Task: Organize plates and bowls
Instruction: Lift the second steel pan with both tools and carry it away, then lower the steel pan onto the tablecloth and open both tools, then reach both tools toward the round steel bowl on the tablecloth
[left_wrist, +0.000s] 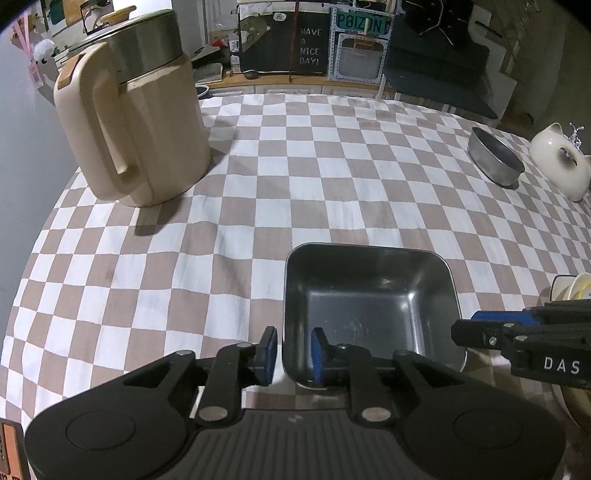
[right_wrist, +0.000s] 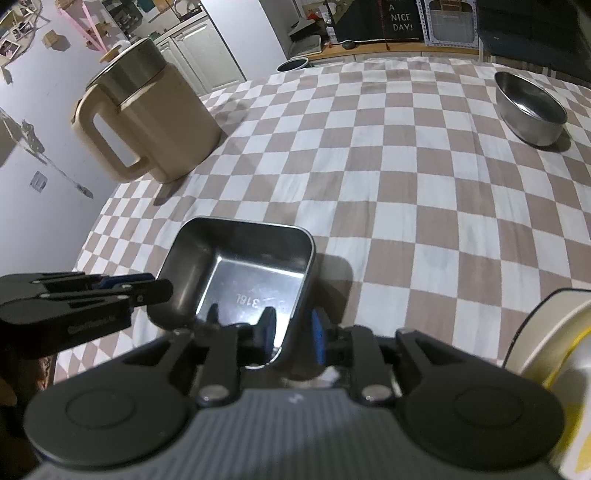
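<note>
Gripping the square steel dish (left_wrist: 369, 306) by opposite walls, one gripper on each.

Left gripper (left_wrist: 293, 352) straddles the dish's left wall and right gripper (right_wrist: 293, 334) its right wall, blue pads either side of the metal and seemingly pinched on it. It sits near the front of the checkered tablecloth (left_wrist: 258, 177), well apart from the round steel bowl (right_wrist: 530, 107) and the beige kettle (left_wrist: 144, 125). Lifting well probably means raising both sides level so the thin walls don't slip.
</note>
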